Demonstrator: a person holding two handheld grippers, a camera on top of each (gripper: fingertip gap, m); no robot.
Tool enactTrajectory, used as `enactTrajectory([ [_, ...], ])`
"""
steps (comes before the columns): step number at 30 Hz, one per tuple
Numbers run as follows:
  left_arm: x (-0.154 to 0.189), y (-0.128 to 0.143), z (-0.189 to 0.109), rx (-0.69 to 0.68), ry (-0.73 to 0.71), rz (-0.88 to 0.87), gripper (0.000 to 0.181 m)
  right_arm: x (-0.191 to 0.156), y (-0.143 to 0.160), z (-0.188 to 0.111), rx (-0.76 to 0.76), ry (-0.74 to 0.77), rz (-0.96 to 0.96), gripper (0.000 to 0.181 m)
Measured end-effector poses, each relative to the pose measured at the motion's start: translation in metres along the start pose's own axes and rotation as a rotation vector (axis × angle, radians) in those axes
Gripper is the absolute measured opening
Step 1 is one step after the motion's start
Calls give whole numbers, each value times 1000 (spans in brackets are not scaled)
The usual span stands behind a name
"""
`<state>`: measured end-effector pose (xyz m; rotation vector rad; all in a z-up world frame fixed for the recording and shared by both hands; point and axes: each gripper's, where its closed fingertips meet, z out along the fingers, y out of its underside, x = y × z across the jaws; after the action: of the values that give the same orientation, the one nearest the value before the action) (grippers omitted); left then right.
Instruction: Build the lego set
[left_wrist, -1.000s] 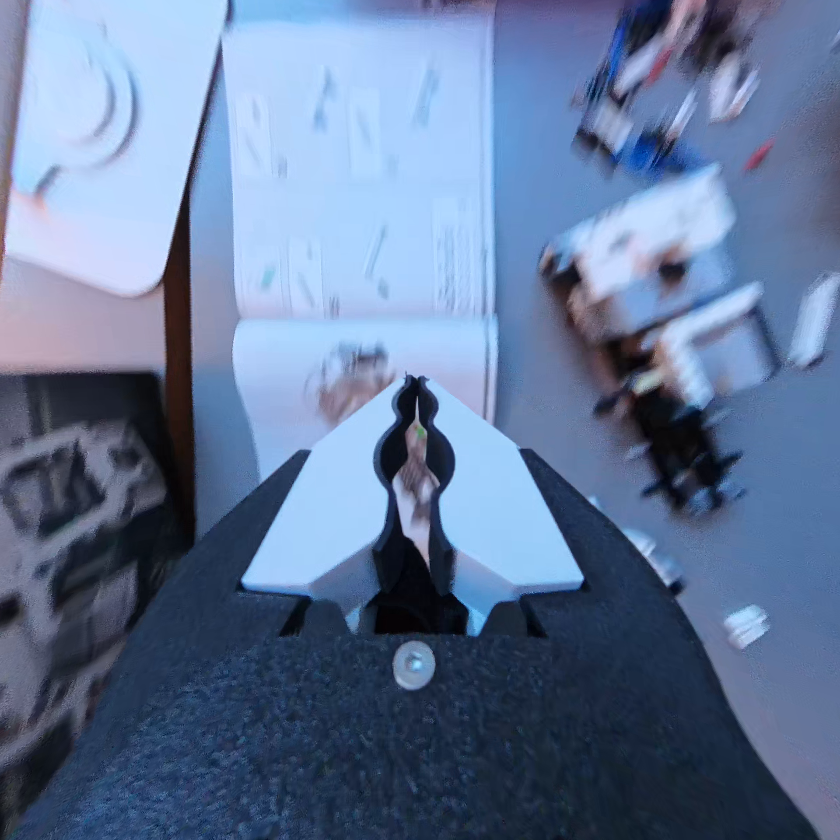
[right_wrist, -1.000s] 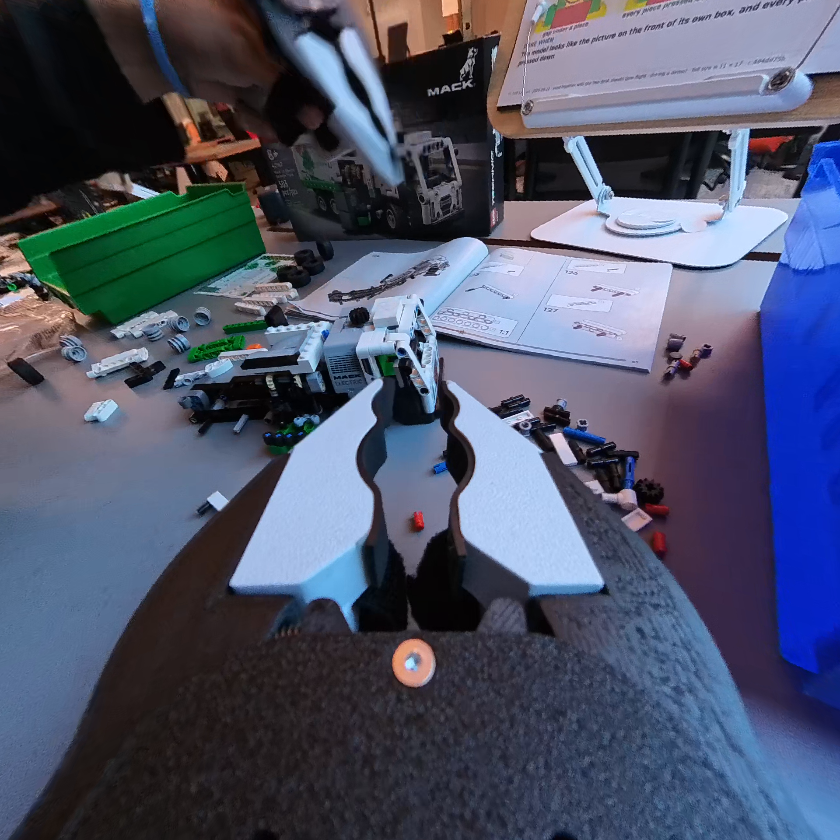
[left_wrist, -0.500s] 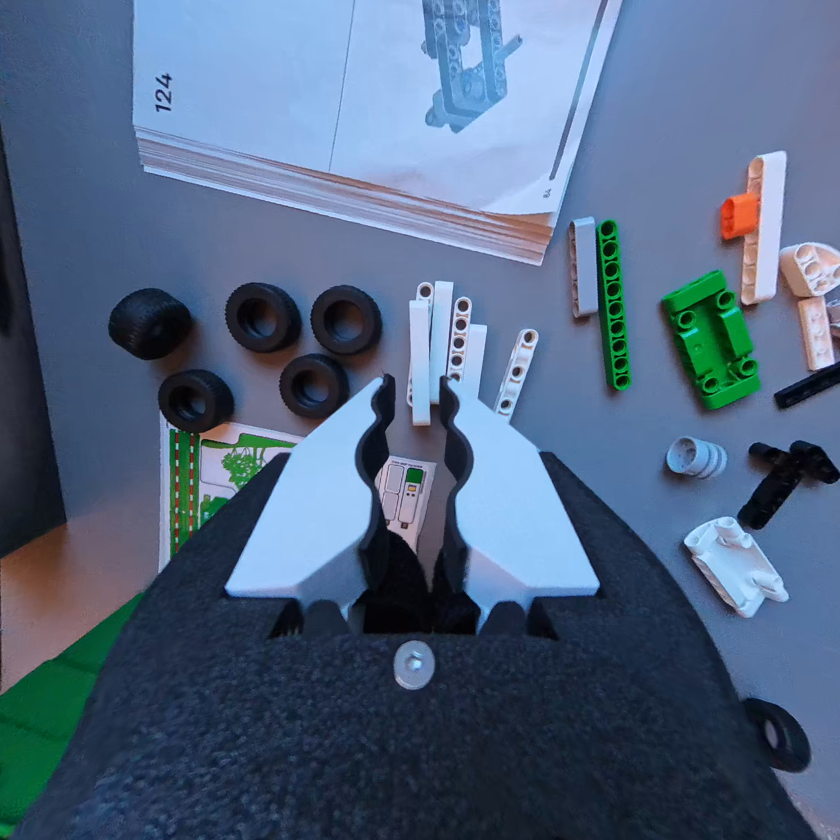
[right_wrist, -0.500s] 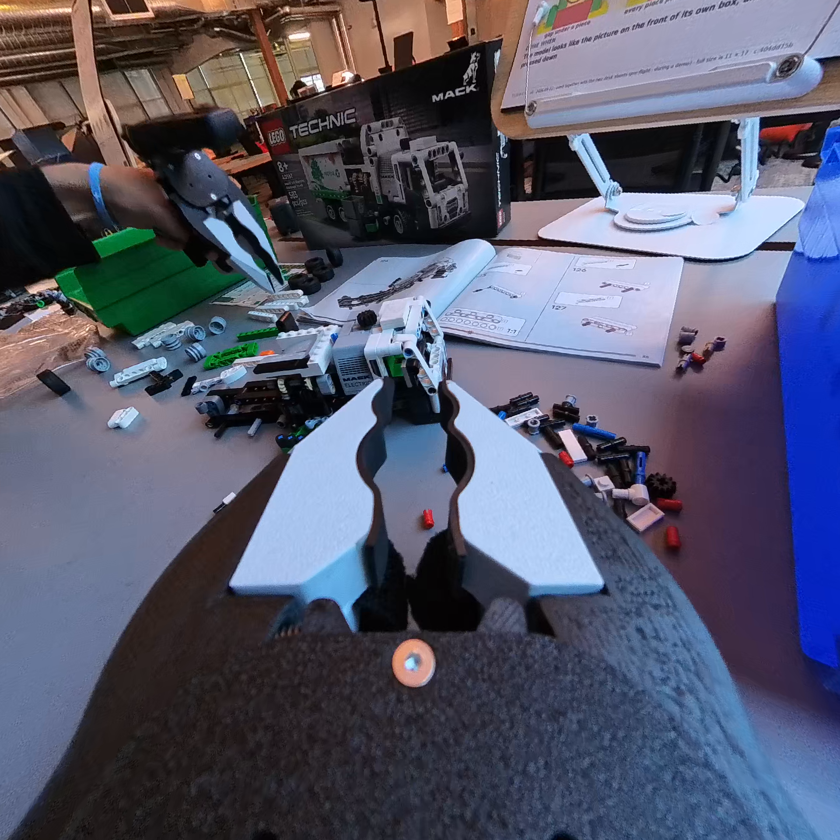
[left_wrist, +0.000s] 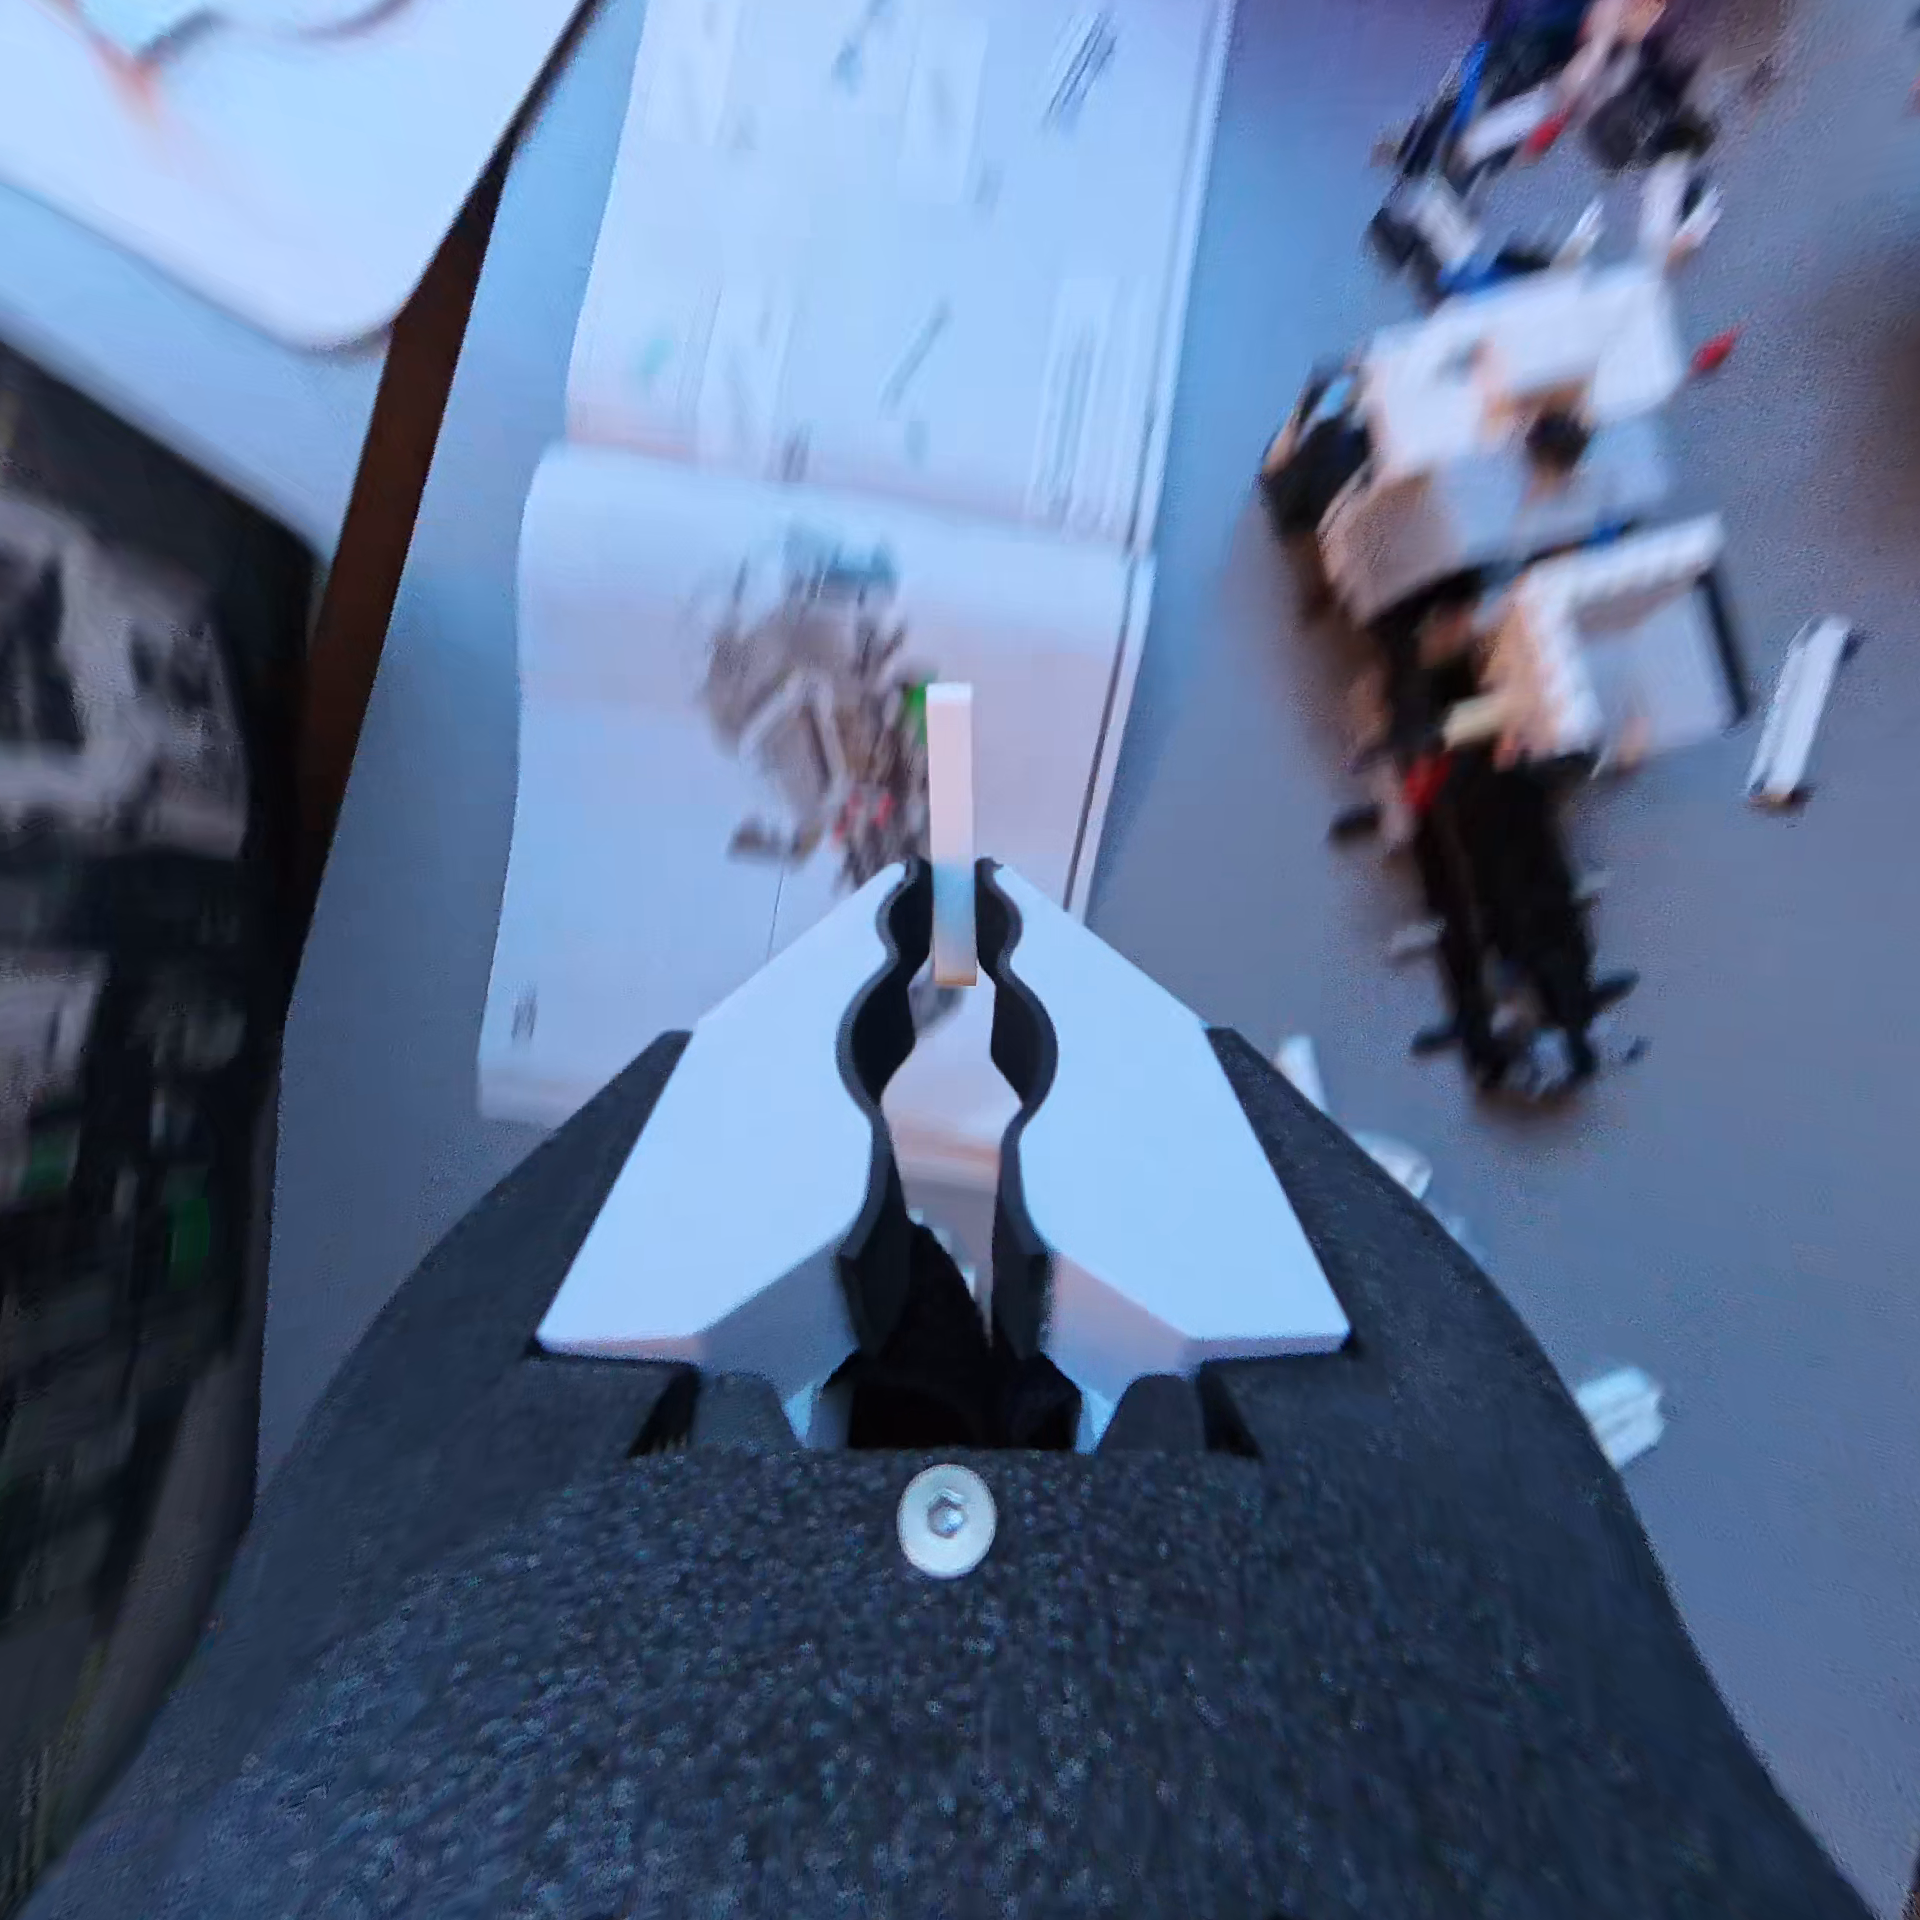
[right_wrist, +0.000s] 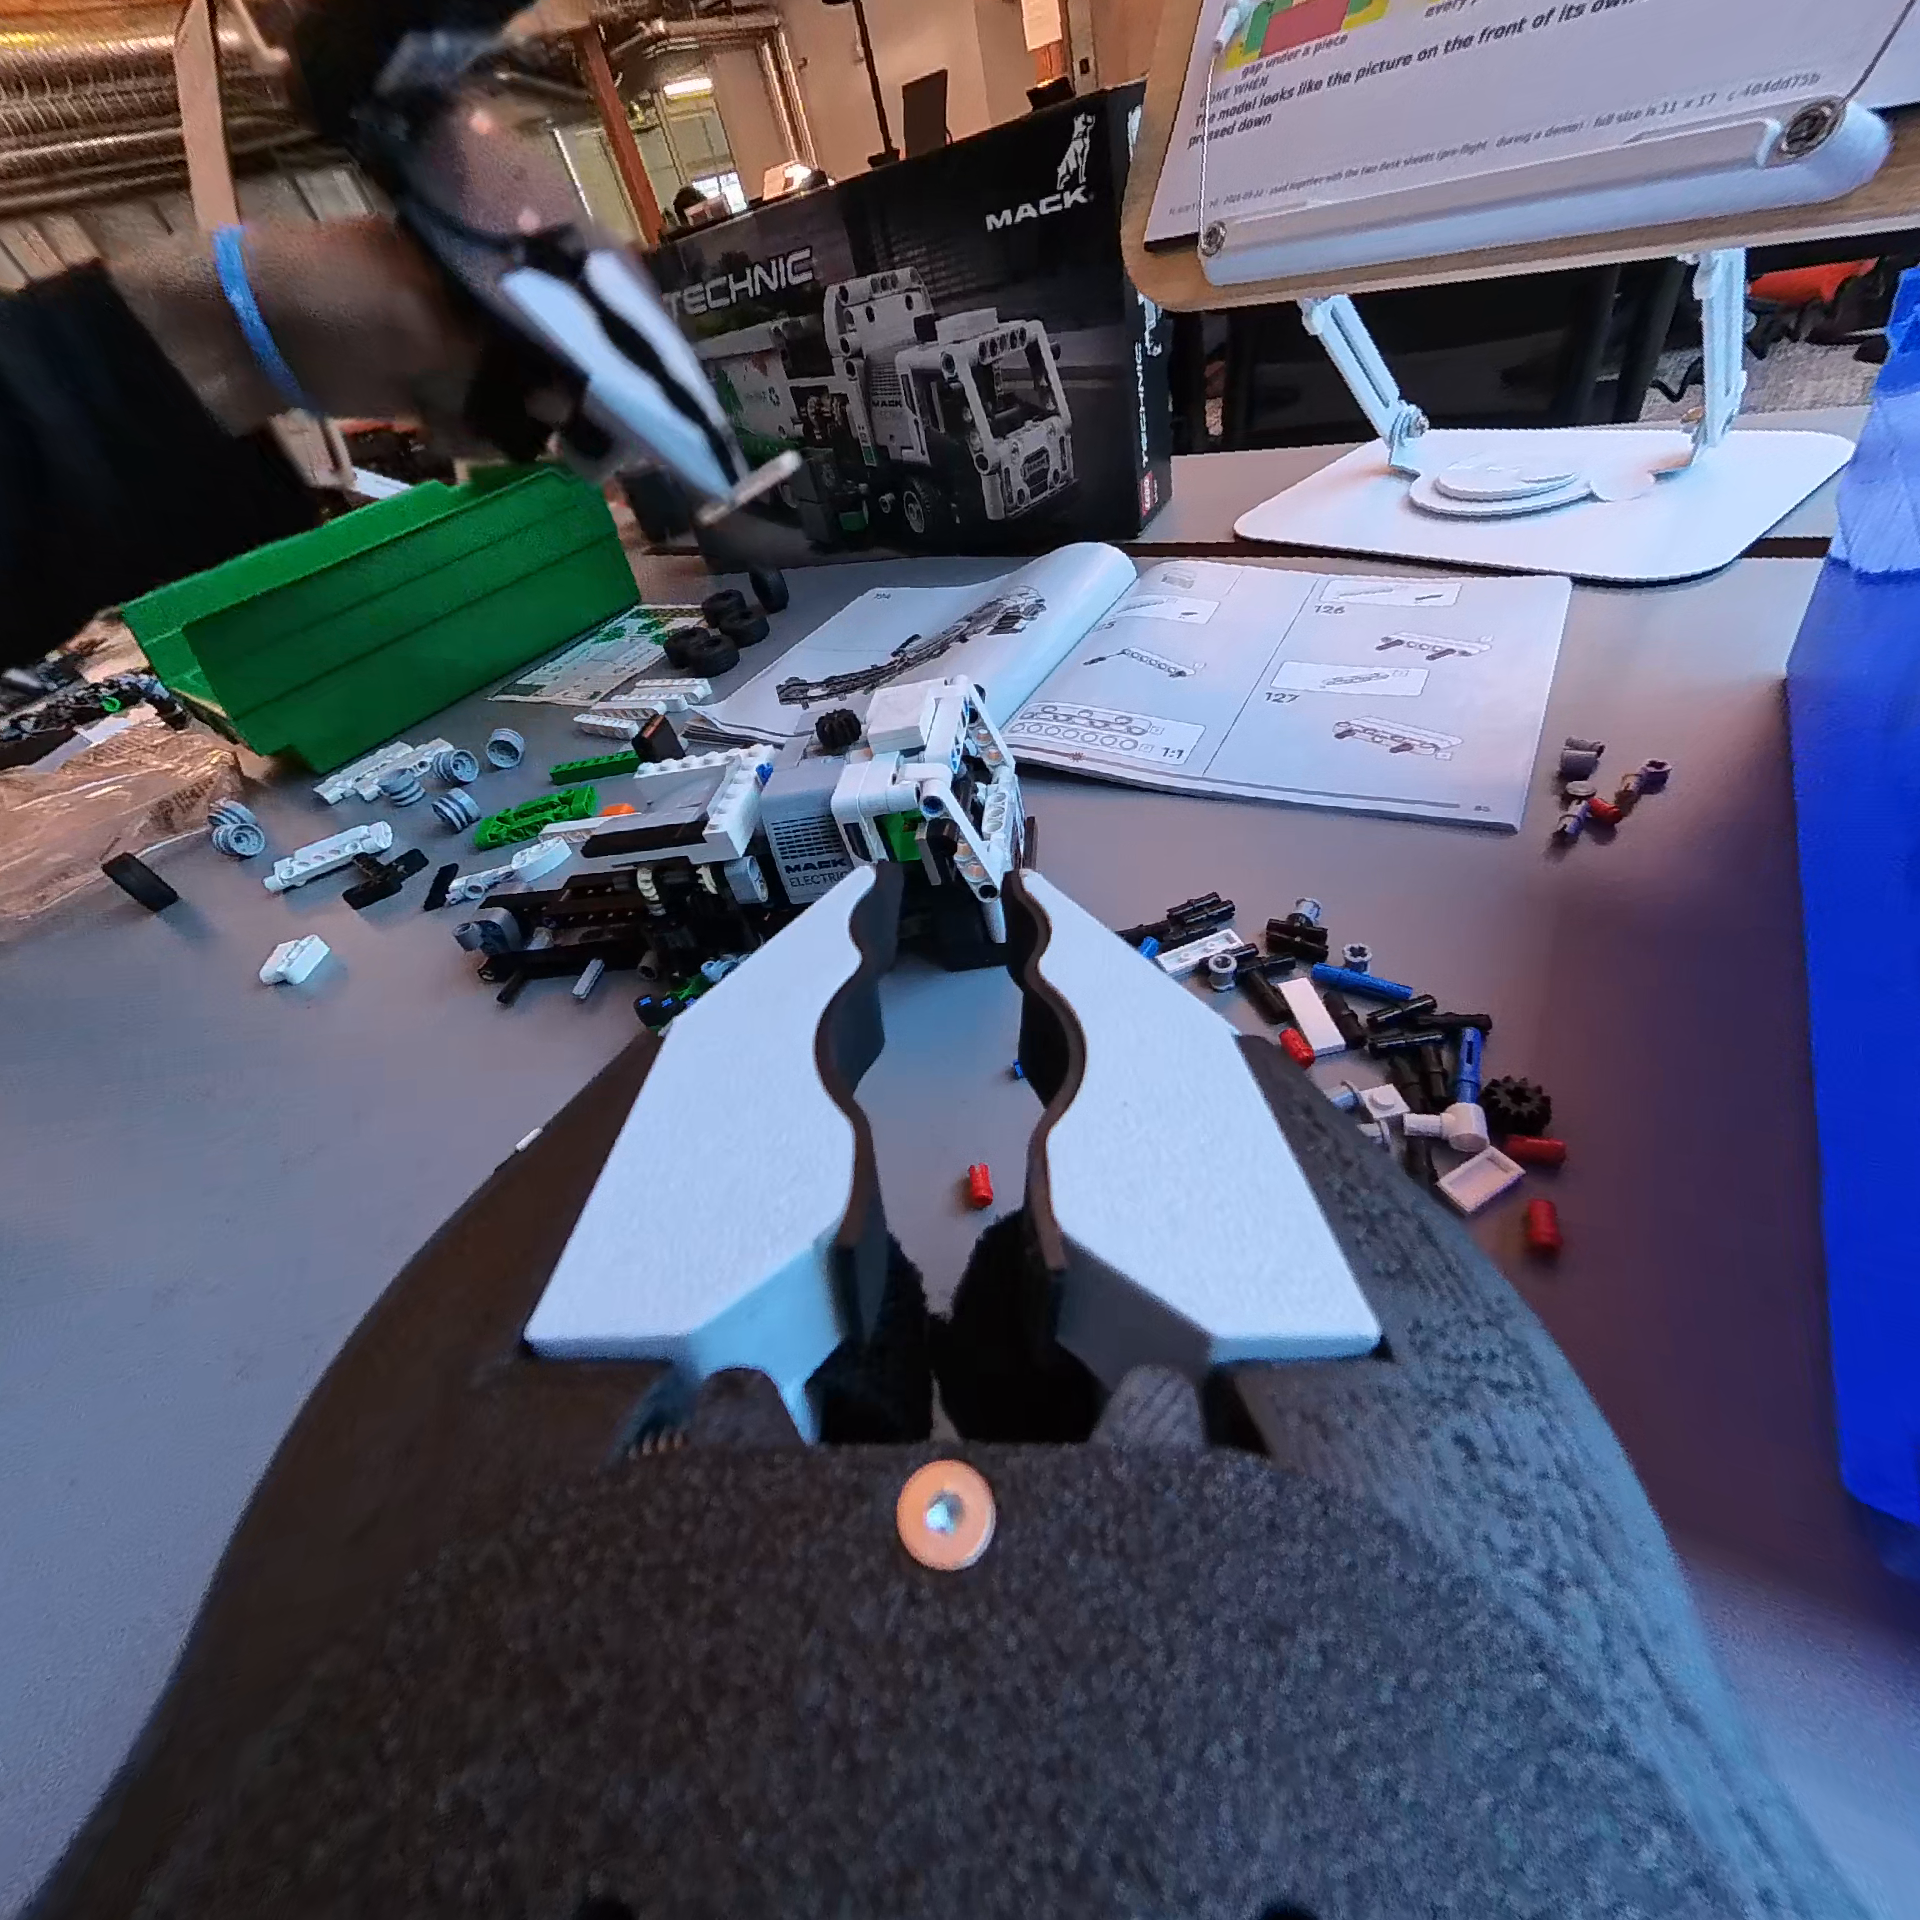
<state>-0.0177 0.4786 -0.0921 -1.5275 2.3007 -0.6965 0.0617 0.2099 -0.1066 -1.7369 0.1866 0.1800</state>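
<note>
Above the manual (left_wrist: 831, 644), the left gripper (left_wrist: 953, 868) pinches a white beam (left_wrist: 950, 800), while the right gripper's (right_wrist: 948, 883) jaws gape before the truck (right_wrist: 831, 831).

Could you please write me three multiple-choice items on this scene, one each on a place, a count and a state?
1. Where is the white beam?
A. on the open booklet
B. between the left gripper's tips
C. in the green bin

2. How many loose black tyres lie beside the booklet?
A. one
B. four
C. ten

3. The right gripper is
A. open, holding nothing
B. shut on a red pin
C. shut on the truck model

Key: 1 B, the left gripper pinches the beam at its tips. 2 B, the tyres cluster there. 3 A, bare table shows between its fingers, before the truck model.
</note>
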Motion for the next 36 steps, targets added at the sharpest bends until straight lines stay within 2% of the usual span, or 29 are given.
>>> enactTrajectory([
  [1, 7, -25, 12, 2, 23, 17, 6, 0, 0, 0, -2, -2, -1, 19],
  [3, 15, -63, 45, -45, 53, 69, 7, -1, 1, 1, -6, -6, -4, 19],
  [5, 19, -79, 80, -141, 82, 134, 6, -2, 0, 0, 2, -4, -10, 19],
  [8, 30, -80, 122, -259, 158, 171, 6, -2, -2, -2, 16, -6, -6, 19],
  [11, 40, -79, 143, -292, 197, 187, 6, -2, -2, -3, 21, -14, 10, 19],
  [15, 43, -71, 154, -337, 203, 174, 7, -3, -4, -5, 36, -22, 15, 19],
  [20, 41, -64, 151, -385, 181, 148, 6, -4, -3, -4, 30, -25, 10, 19],
  [36, 47, -64, 154, -371, 215, 18, 7, -4, -4, -5, 36, -32, 22, 19],
])
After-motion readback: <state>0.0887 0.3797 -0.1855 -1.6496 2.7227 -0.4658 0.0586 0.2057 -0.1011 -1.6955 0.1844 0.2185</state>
